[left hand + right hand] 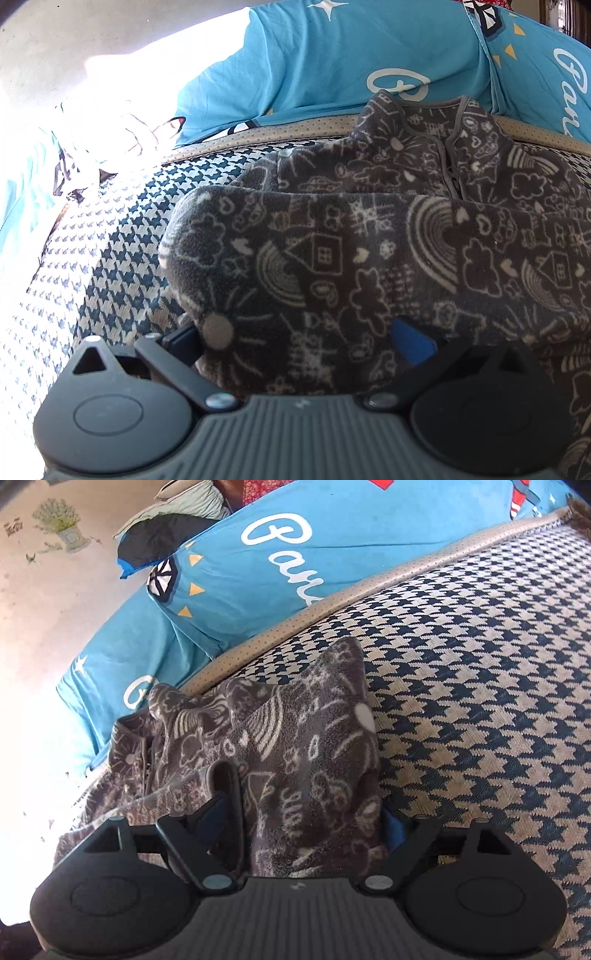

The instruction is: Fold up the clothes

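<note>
- Step in hand, by judgement: a fold of the grey printed fleece garment (369,236) is being set down on the houndstooth cushion (480,664), beside the blue printed bedding (332,55).
- Right gripper (310,819): jaws spread wide, fabric lies between them, pads apparently not pressing.
- Left gripper (299,339): fabric between its fingers; whether clamped, cannot tell.
- Garment: long axis across the left view, neck opening toward the bedding.
- Next, probably: withdraw without dragging the fold.
</note>
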The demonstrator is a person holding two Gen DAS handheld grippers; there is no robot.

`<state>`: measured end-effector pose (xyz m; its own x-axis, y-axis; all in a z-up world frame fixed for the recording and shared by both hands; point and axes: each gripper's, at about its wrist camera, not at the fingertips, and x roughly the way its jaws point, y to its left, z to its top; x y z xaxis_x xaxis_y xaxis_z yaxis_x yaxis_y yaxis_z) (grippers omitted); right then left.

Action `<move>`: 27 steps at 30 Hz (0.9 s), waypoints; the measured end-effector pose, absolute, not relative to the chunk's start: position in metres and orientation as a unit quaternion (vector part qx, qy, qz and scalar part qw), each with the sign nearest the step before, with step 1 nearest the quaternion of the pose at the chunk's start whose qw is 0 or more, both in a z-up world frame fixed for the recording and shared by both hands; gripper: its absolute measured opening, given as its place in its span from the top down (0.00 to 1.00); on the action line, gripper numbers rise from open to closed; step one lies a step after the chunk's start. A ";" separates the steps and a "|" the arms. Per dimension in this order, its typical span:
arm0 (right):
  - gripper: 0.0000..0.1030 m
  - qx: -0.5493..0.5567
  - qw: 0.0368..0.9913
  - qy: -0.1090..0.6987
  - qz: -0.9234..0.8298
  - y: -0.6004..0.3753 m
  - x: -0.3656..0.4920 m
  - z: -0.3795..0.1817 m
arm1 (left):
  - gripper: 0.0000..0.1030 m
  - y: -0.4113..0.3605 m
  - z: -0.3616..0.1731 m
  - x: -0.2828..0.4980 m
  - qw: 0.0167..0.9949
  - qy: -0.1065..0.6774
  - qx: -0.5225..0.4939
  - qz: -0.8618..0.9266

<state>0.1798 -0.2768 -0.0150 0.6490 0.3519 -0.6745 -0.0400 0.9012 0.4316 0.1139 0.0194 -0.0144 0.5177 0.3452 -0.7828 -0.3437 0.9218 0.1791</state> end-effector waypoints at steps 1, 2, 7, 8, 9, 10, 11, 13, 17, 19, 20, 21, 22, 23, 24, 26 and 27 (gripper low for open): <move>0.20 0.188 0.889 0.402 0.112 -0.274 0.180 -0.015 | 0.00 0.019 -0.014 0.113 0.871 0.449 0.002 0.198; 0.25 0.187 0.890 0.400 0.112 -0.272 0.180 -0.015 | 0.00 0.019 -0.013 0.113 0.872 0.448 0.002 0.199; 0.60 0.185 0.893 0.394 0.113 -0.265 0.179 -0.016 | 0.00 0.013 0.006 0.103 0.887 0.413 0.008 0.204; 0.66 0.183 0.895 0.392 0.113 -0.263 0.179 -0.016 | 0.00 0.010 0.010 0.100 0.891 0.405 0.013 0.203; 0.70 0.179 0.897 0.388 0.112 -0.261 0.178 -0.015 | 0.00 0.009 0.013 0.098 0.895 0.399 0.015 0.201; 0.71 0.175 0.899 0.385 0.111 -0.260 0.177 -0.014 | 0.00 0.008 0.015 0.097 0.897 0.397 0.011 0.195; 0.74 0.171 0.902 0.381 0.111 -0.258 0.177 -0.013 | 0.00 0.008 0.017 0.096 0.899 0.395 0.007 0.190; 0.75 0.162 0.907 0.373 0.109 -0.254 0.175 -0.011 | 0.00 0.009 0.017 0.096 0.899 0.397 0.000 0.186; 0.78 0.144 0.917 0.356 0.109 -0.246 0.171 -0.003 | 0.00 0.016 0.014 0.098 0.892 0.407 -0.003 0.197; 0.79 0.134 0.922 0.347 0.111 -0.241 0.168 0.002 | 0.00 0.019 0.012 0.098 0.889 0.411 -0.006 0.201; 0.79 0.130 0.924 0.342 0.112 -0.239 0.167 0.005 | 0.00 0.020 0.012 0.098 0.888 0.413 -0.008 0.202; 0.79 0.125 0.927 0.335 0.116 -0.235 0.165 0.009 | 0.00 0.021 0.011 0.098 0.888 0.414 -0.008 0.202; 0.79 0.121 0.929 0.329 0.121 -0.232 0.163 0.013 | 0.00 0.022 0.011 0.098 0.887 0.415 -0.009 0.203; 0.79 0.115 0.931 0.321 0.127 -0.228 0.161 0.017 | 0.00 0.023 0.010 0.098 0.886 0.416 -0.009 0.204; 0.79 0.108 0.934 0.313 0.133 -0.223 0.158 0.022 | 0.00 0.023 0.010 0.098 0.886 0.417 -0.010 0.204; 0.79 0.092 0.939 0.298 0.143 -0.212 0.153 0.030 | 0.00 0.025 0.010 0.097 0.885 0.418 -0.012 0.205; 0.79 0.084 0.941 0.291 0.148 -0.207 0.151 0.032 | 0.00 0.026 0.010 0.097 0.885 0.418 -0.014 0.205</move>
